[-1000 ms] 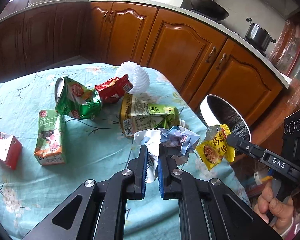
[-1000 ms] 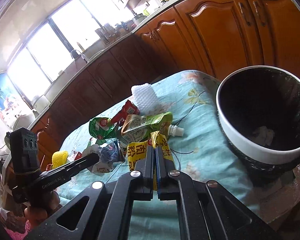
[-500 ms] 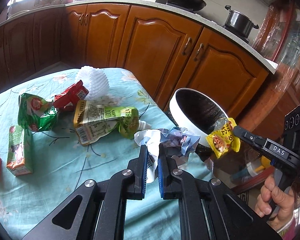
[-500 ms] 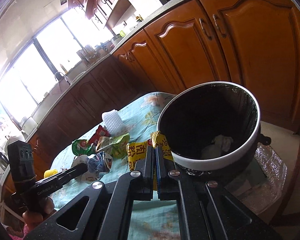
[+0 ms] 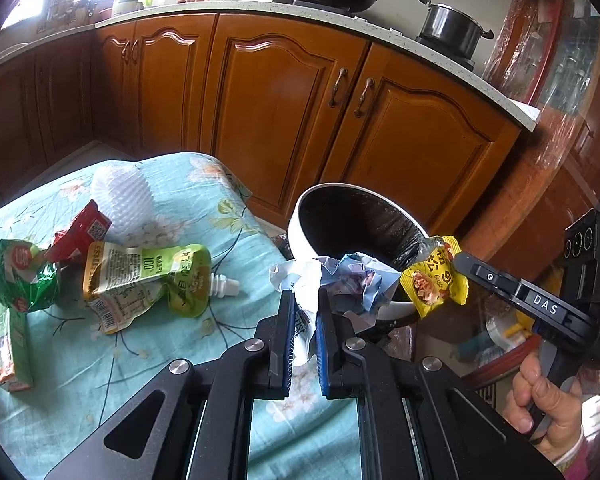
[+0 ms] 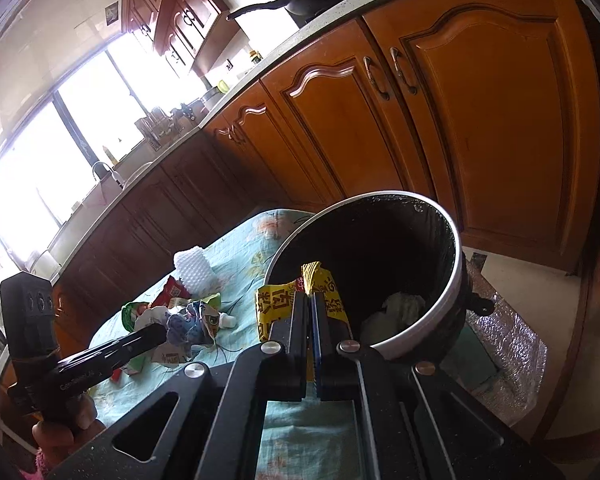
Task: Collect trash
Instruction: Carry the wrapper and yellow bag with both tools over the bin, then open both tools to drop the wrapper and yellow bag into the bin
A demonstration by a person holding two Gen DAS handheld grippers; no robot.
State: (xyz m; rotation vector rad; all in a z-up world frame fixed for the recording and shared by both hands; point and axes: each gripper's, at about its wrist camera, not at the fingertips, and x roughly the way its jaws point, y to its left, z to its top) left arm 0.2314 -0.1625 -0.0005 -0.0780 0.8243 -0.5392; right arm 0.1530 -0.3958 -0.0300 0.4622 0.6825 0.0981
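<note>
My left gripper (image 5: 303, 300) is shut on a crumpled white and blue paper wad (image 5: 340, 280), held at the table's edge just before the bin. My right gripper (image 6: 311, 300) is shut on a yellow snack wrapper (image 6: 278, 304) at the near rim of the white bin with a black liner (image 6: 452, 248). The bin (image 5: 296, 232) stands beside the table, with white paper (image 6: 400, 308) in its bottom. In the left wrist view the right gripper (image 5: 456, 258) holds the wrapper (image 5: 436, 280) over the bin's rim. The left gripper also shows in the right wrist view (image 6: 162, 332).
On the teal flowered tablecloth (image 5: 100, 380) lie a green drink pouch (image 5: 148, 280), a red wrapper (image 5: 80, 232), a green bag (image 5: 16, 276), a white foam net (image 5: 120, 196) and a small carton (image 5: 8, 352). Wooden cabinets (image 5: 280, 100) stand behind the bin.
Both grippers have carried their trash to the right, from over the table to the bin. The wrapper now hangs at the bin's rim and the paper wad is just before it.
</note>
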